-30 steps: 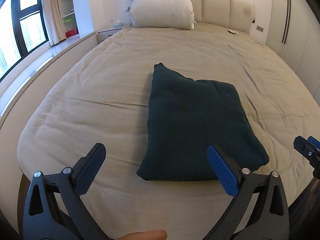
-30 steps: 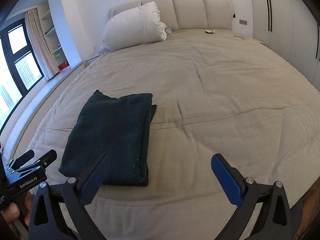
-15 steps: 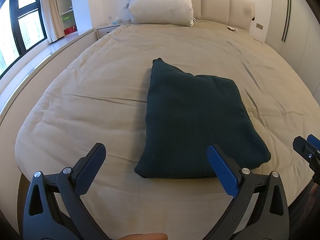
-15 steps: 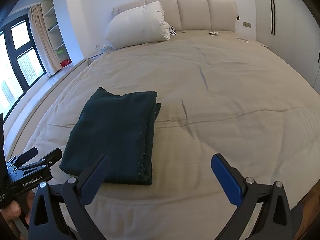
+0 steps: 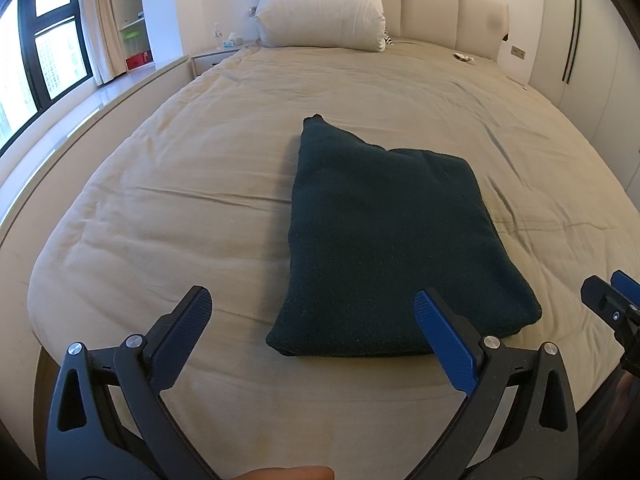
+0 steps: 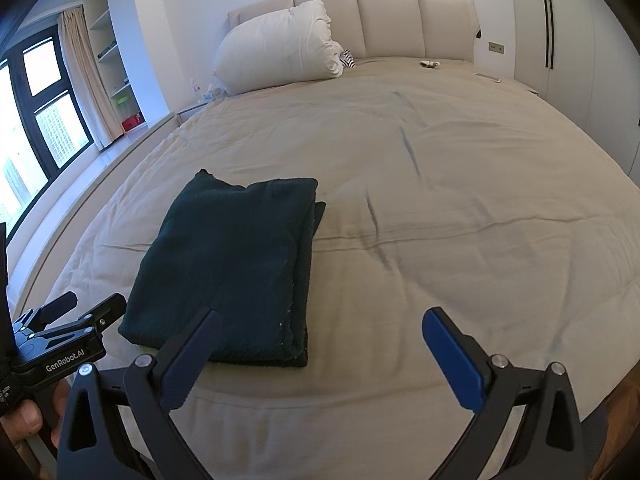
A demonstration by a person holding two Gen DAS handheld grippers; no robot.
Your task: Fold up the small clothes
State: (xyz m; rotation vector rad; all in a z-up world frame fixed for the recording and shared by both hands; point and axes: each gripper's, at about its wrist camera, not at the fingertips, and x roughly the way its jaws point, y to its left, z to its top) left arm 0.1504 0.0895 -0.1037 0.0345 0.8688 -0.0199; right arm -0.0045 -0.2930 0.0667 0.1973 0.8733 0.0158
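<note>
My fingers (image 5: 196, 312) on the left gripper (image 5: 312, 308) are spread wide with nothing between them, and I read the same on the right gripper (image 6: 320, 328): both blue pads apart, holding nothing. Both tools hang above the near edge of the bed (image 5: 160, 208), clear of the cloth.

The dark green garment (image 5: 384, 240) lies folded into a thick rectangle on the beige cover, toward the near end of the bed. Through the left camera it sits straight ahead, its near edge just beyond my fingertips, with one far corner poking up into a small point. Through the right camera the same garment (image 6: 232, 268) is off to my left, and I can see its stacked layers along the right-hand edge.

A white pillow (image 5: 320, 8) leans against the padded headboard (image 6: 400, 20) at the far end, well apart from the garment. In the right view the left gripper shows at the lower left, a hand (image 6: 24, 424) wrapped around it.
</note>
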